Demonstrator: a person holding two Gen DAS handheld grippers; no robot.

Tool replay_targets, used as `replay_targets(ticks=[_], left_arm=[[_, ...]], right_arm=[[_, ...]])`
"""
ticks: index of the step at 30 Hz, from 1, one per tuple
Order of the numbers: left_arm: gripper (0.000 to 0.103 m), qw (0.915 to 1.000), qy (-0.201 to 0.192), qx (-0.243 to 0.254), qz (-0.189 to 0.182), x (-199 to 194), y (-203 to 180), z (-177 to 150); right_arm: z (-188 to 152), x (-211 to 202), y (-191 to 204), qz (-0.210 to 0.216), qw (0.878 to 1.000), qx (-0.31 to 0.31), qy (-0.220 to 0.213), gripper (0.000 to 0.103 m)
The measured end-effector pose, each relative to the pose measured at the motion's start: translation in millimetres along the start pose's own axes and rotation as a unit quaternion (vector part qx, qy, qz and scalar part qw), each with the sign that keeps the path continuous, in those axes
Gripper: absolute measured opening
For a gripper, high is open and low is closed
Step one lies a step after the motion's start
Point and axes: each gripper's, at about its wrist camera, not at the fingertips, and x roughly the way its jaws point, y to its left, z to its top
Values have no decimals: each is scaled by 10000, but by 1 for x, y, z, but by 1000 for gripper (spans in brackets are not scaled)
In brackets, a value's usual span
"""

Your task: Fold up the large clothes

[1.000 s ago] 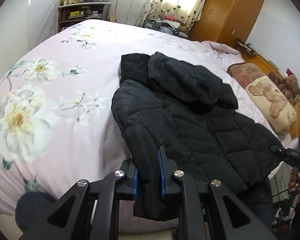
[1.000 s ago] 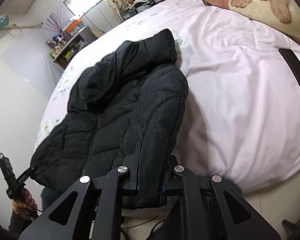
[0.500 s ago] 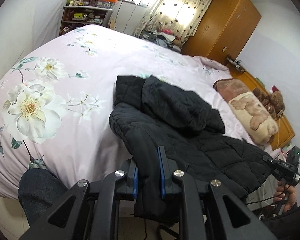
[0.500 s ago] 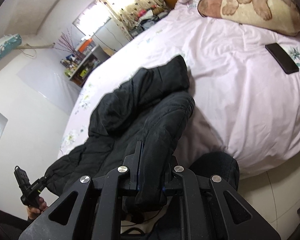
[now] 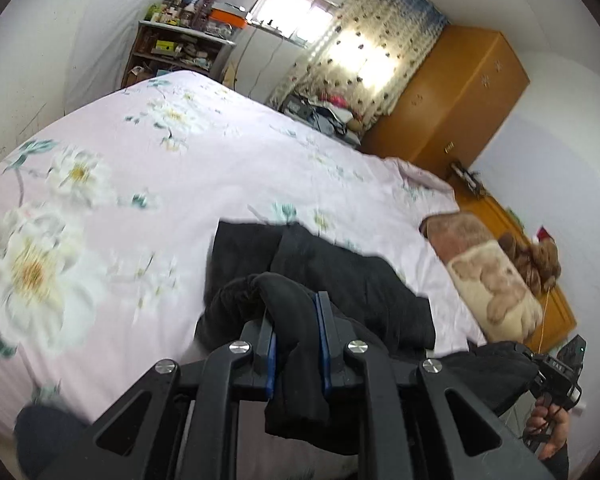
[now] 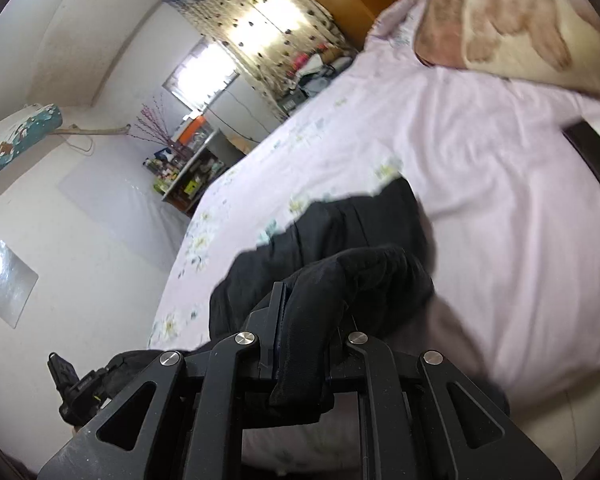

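Observation:
A black quilted hooded jacket (image 5: 340, 276) lies on a pink floral bed (image 5: 140, 184), its near part lifted. My left gripper (image 5: 296, 312) is shut on a bunched fold of the jacket's near edge, which hangs down between the blue pads. My right gripper (image 6: 304, 312) is shut on another fold of the jacket (image 6: 352, 240) and holds it above the bed (image 6: 500, 200). The right gripper also shows at the far right of the left wrist view (image 5: 556, 368). The left gripper shows at the lower left of the right wrist view (image 6: 76, 384).
A bear-print pillow (image 5: 488, 280) and a plush toy (image 5: 536, 256) lie at the bed's right. A black phone (image 6: 592, 152) lies on the sheet. A wooden wardrobe (image 5: 448, 100) and a cluttered shelf (image 5: 176, 48) stand beyond the bed. My knee (image 5: 48, 436) is at the bed's near edge.
Both grippers have lifted and tilted up with the jacket's near edge held. The jacket's lower part has come off the bed and bunched toward the hood.

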Motion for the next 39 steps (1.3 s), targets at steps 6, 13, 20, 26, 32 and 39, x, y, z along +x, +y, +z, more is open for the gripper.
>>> replay_targets(ticks=[6,13,20,26,32,39], left_arm=[[17,9997,11,-224,119,65,6,56],[18,9954,575,-473,600,179,30,95],[24,9864,1230,-780,766,264,56,90],[45,9894,944,-1076,248,237,53,106],[75,9944,91,-1042,173,194,44,128],[76,9996,154,235,-48,175,-7,94]], right_arm=[[56,60,13,-68,9999,-128,-13,14],[105,174,-8,-618,9967,57,522,17],[108,260,-62,-878,9862,697,1216,27],[119,229,-65,-136,9890,1187,869,59],[121,198,-39,-173,9958,845,291,65],[85,179,19,-645,9959,-620,-107,65]])
